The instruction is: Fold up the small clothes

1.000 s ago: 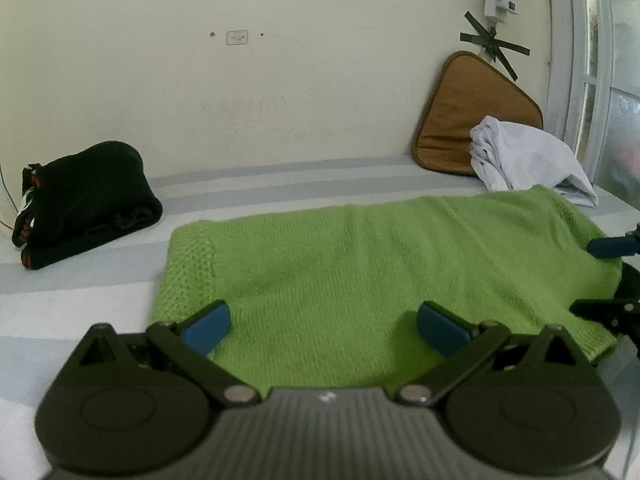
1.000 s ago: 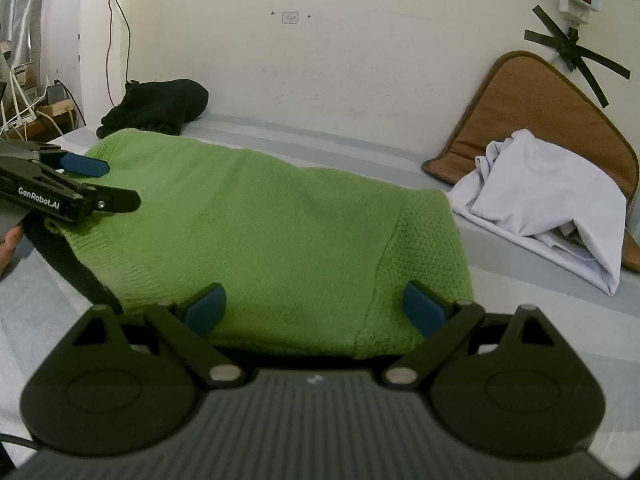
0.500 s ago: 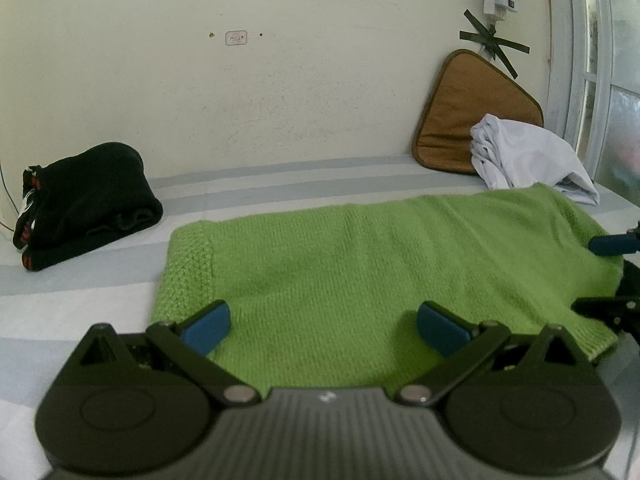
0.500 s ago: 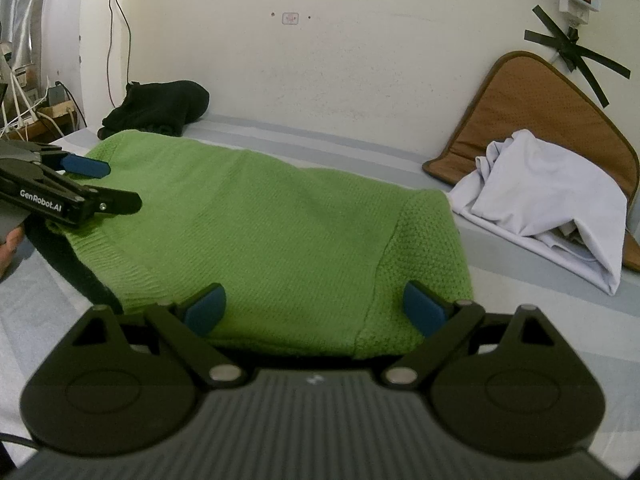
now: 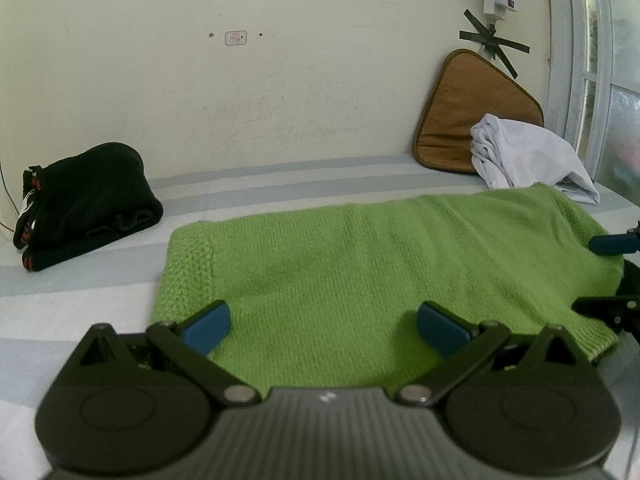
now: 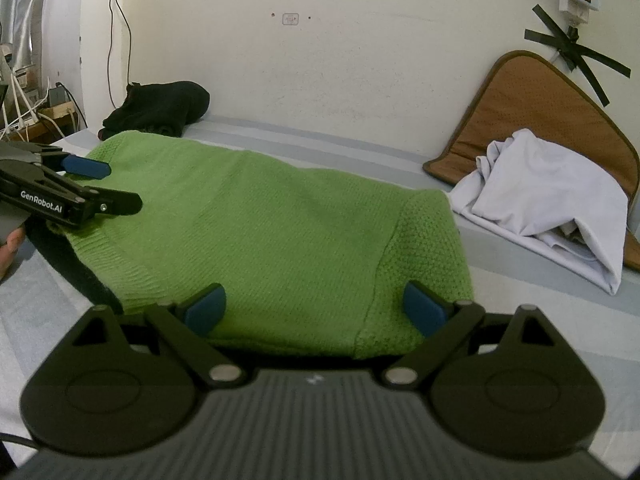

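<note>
left gripper (image 5: 322,326) jaws wide | right gripper (image 6: 316,306) jaws wide (empty) | green sweater (image 5: 360,264) flat

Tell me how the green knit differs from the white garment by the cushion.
The green knit lies spread flat mid-bed; the white garment sits crumpled, resting partly on the brown cushion. The green is a chunky knit, the white a thin smooth cloth. Both lie on the striped bed, ungripped.

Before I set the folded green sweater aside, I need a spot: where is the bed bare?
Bare striped sheet runs along the wall between the black bundle and brown cushion. Crowded on the right, where the white garment lies beside the green sweater.
</note>
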Action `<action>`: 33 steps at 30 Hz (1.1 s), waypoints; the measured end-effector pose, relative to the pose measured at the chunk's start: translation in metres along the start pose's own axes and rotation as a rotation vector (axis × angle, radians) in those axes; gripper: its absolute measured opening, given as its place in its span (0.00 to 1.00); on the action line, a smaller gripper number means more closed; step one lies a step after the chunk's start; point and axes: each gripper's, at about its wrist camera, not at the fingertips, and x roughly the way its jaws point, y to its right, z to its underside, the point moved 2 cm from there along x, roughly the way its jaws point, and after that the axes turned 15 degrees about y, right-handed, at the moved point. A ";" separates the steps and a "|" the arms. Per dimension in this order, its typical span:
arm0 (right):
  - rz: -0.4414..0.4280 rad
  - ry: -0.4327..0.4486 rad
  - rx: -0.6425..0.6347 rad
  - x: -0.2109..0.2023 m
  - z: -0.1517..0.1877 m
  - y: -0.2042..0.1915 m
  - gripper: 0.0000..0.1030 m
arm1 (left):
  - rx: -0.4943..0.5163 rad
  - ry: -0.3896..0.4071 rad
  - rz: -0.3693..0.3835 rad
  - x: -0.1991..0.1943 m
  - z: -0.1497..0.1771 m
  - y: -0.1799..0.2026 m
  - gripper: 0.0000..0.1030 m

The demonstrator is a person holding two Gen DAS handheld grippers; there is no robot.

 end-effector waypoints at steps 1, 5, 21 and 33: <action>0.000 0.000 0.000 0.000 0.000 0.000 0.94 | 0.000 0.000 0.000 0.000 0.000 0.000 1.00; 0.000 0.000 0.000 0.000 0.000 0.000 0.94 | 0.001 -0.001 0.000 0.000 0.000 0.000 1.00; 0.000 0.000 0.001 0.000 0.000 0.000 0.94 | 0.002 -0.001 0.002 0.000 0.000 0.000 1.00; 0.011 0.003 0.012 -0.005 -0.001 -0.002 0.94 | 0.001 -0.001 0.004 0.001 0.000 0.000 1.00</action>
